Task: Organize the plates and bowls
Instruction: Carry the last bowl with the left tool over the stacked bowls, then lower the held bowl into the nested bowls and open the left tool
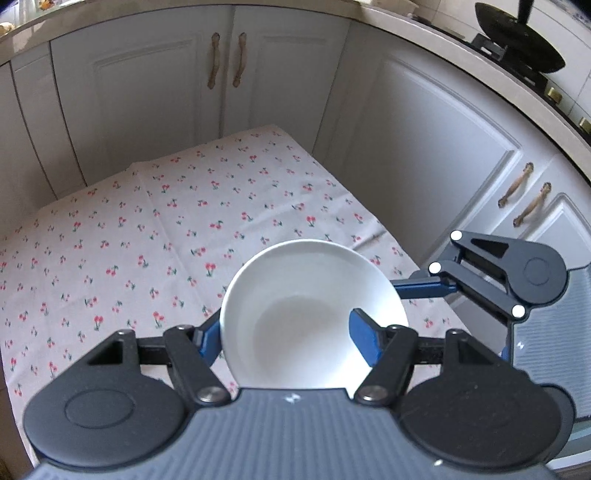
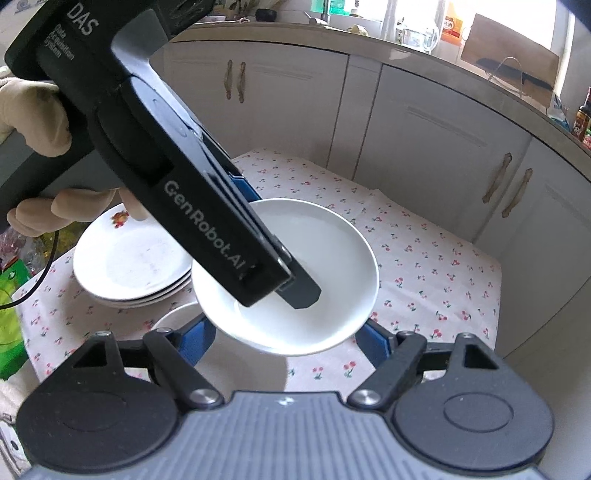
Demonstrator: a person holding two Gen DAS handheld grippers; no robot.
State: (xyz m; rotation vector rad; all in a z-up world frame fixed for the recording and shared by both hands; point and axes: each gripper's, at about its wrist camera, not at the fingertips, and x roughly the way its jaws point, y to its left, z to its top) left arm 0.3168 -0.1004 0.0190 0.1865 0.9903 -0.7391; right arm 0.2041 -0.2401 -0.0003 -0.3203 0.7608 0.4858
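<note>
A plain white bowl (image 1: 295,295) hangs tilted above the cherry-print tablecloth (image 1: 147,221). My left gripper (image 1: 286,325) is shut on it, one blue finger outside the left wall and the other inside. In the right wrist view the same bowl (image 2: 332,251) sits between the blue fingers of my right gripper (image 2: 286,339), which hold its lower body from both sides. The left gripper's body (image 2: 207,221) crosses that view, held by a gloved hand (image 2: 33,118). A stack of white plates (image 2: 129,266) with a flower print lies on the cloth at left. Another white bowl's rim (image 2: 177,314) shows beside it.
White cabinet doors (image 1: 147,92) wrap the table's far and right sides. A dark wok (image 1: 517,44) stands on the stove at top right. Green packaging (image 2: 11,295) lies off the table's left edge. Bottles and jars crowd the counter (image 2: 443,29).
</note>
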